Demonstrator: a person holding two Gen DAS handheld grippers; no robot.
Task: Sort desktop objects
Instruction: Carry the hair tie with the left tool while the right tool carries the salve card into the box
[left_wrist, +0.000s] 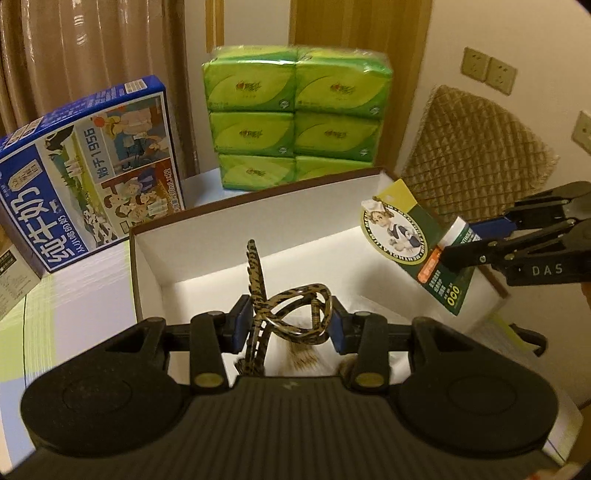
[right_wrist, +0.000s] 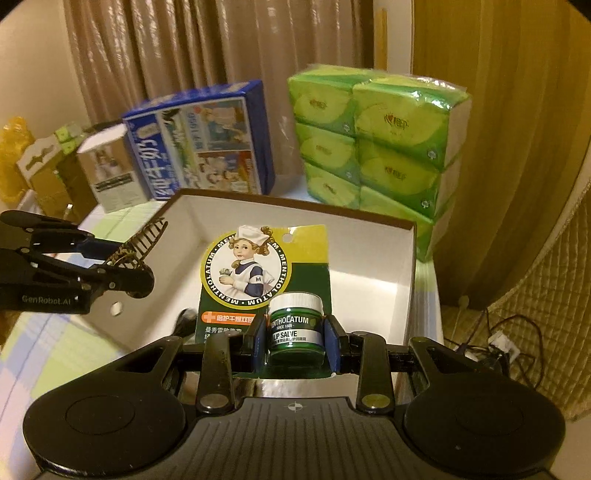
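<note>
My left gripper (left_wrist: 290, 325) is shut on a leopard-print hair claw clip (left_wrist: 280, 306) and holds it over the near part of an open white box (left_wrist: 258, 221) with a brown rim. My right gripper (right_wrist: 295, 343) is shut on a green Mentholatum lip salve jar on its printed card (right_wrist: 258, 273), held above the same box (right_wrist: 369, 258). The right gripper (left_wrist: 458, 243) with the card (left_wrist: 410, 240) shows at the right in the left wrist view. The left gripper (right_wrist: 129, 273) with the clip (right_wrist: 144, 236) shows at the left in the right wrist view.
A blue milk carton box (left_wrist: 85, 177) stands behind the box at left, and a stack of green tissue packs (left_wrist: 295, 118) behind it. A woven quilted cushion (left_wrist: 476, 147) leans at the right. Small cartons (right_wrist: 107, 170) stand left of the milk box. Cables (right_wrist: 495, 339) lie at right.
</note>
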